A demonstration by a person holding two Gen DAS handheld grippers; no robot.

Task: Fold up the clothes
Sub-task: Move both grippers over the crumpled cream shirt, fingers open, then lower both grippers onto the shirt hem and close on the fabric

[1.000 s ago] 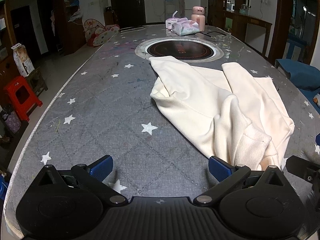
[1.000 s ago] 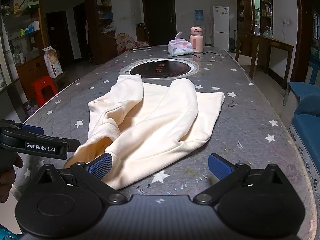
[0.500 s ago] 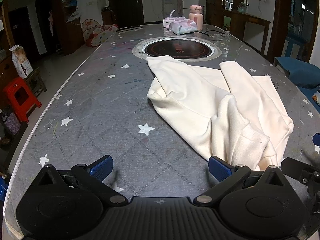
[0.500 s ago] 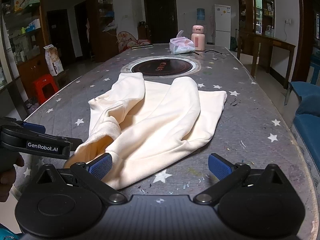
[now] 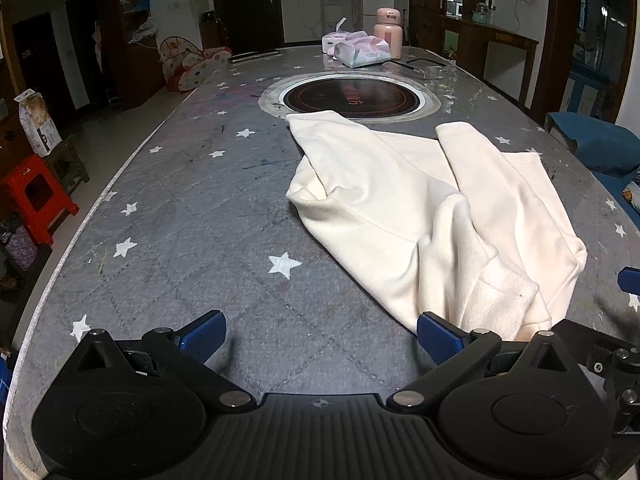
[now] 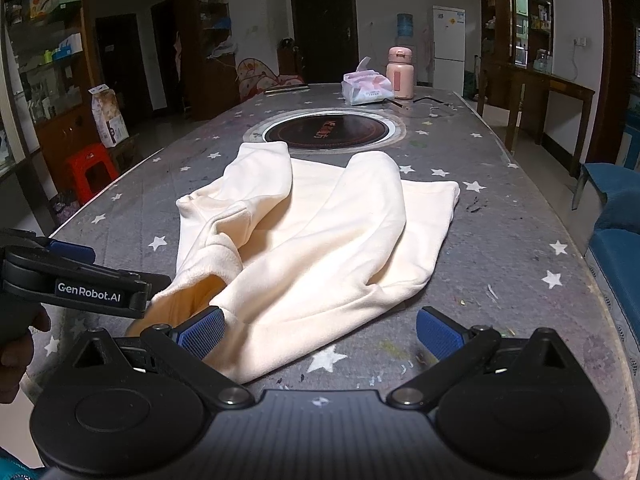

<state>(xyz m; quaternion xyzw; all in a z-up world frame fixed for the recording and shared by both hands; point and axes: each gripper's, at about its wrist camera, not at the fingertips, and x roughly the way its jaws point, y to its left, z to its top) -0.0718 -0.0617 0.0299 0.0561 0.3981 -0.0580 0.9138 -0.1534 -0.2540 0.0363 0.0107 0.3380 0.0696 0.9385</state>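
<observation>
A cream sweatshirt (image 5: pixel 420 208) lies rumpled on the grey star-patterned table, both sleeves folded over its body; it also shows in the right wrist view (image 6: pixel 320 240). My left gripper (image 5: pixel 320 336) is open and empty, low over the table at the garment's near left corner, its right fingertip (image 5: pixel 438 336) next to the cuff. My right gripper (image 6: pixel 318 332) is open and empty, its left fingertip (image 6: pixel 200 330) against the near hem. The left gripper also shows in the right wrist view (image 6: pixel 80 280), at the left of the cuff.
A round black hob (image 5: pixel 352 98) is set in the table beyond the garment. Tissue packs (image 5: pixel 360 52) and a pink flask (image 5: pixel 388 36) stand at the far end. A red stool (image 5: pixel 34 196) is left of the table, blue seats (image 6: pixel 616 240) right.
Both grippers have drawn back slightly and tilted, so the garment sits a little farther away in both views. The garment has not moved. Both grippers stay open.
</observation>
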